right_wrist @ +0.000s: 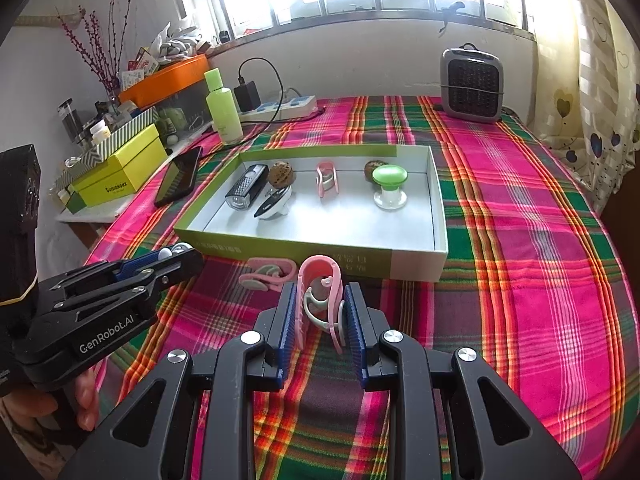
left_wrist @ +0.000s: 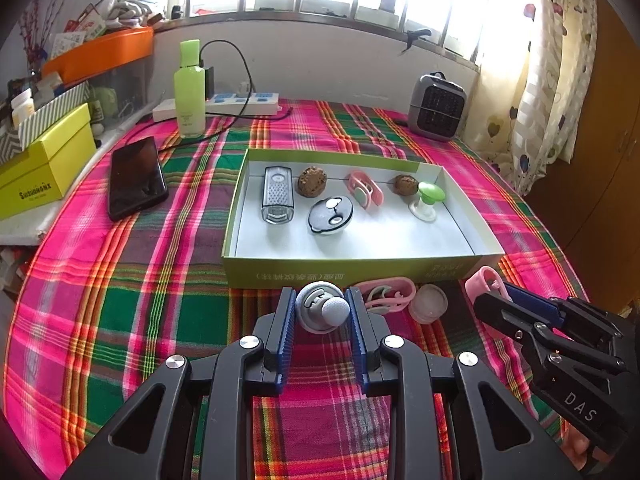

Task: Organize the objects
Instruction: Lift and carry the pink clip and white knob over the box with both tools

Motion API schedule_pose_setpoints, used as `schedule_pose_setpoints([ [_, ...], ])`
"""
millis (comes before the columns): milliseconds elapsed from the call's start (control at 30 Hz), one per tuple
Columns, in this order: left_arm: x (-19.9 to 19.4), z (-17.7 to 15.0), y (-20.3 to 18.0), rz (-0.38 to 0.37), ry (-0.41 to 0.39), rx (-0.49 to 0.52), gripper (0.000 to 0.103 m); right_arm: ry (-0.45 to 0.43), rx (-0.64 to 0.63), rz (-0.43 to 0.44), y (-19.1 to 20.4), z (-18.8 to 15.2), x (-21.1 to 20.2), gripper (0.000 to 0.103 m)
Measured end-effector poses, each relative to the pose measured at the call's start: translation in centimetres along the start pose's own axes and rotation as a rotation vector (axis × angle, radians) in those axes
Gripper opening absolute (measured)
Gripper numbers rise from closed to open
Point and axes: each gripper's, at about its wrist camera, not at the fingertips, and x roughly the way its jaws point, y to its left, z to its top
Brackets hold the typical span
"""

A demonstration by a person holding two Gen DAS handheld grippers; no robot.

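- Straight ahead, centre of both views, sits the open green tray (left_wrist: 352, 270), its near wall right in front of both my grippers.
- Inside it, left to right in the left wrist view: a clear bike light (left_wrist: 277, 194), a walnut (left_wrist: 312, 181), a round black-and-white cap (left_wrist: 331, 215), a pink clip (left_wrist: 365, 191), a second walnut (left_wrist: 405, 184) and a green-topped knob (left_wrist: 429, 200).
- Between tray and grippers, on the plaid desk (left_wrist: 120, 300): a loose pink clip (left_wrist: 386, 294) lying flat and a clear round lid (left_wrist: 429, 303) just beside it.
- Upper left: a phone (left_wrist: 136, 178), a green bottle (left_wrist: 190, 90), a power strip (left_wrist: 244, 103) and a yellow box (left_wrist: 44, 164). Upper right: a small grey heater (left_wrist: 437, 106).
- My left gripper (left_wrist: 320, 312), lower centre of its view: jaws part-way closed, pinching a grey round-headed knob (left_wrist: 322, 308) between the blue pads, just short of the tray wall.
- My right gripper (right_wrist: 320, 312), lower centre of its view: jaws closed in on an upright pink clip with pale inner arms (right_wrist: 322, 292), pads touching both its sides, close to the tray's near wall.
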Motion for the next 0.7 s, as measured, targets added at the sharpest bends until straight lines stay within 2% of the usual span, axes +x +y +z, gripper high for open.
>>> schedule_pose_setpoints([
  [700, 2.2, 3.8, -1.1, -0.025, 0.003, 0.023, 0.023, -0.013, 0.024, -0.008, -1.9, 3.6, 1.5, 0.025],
])
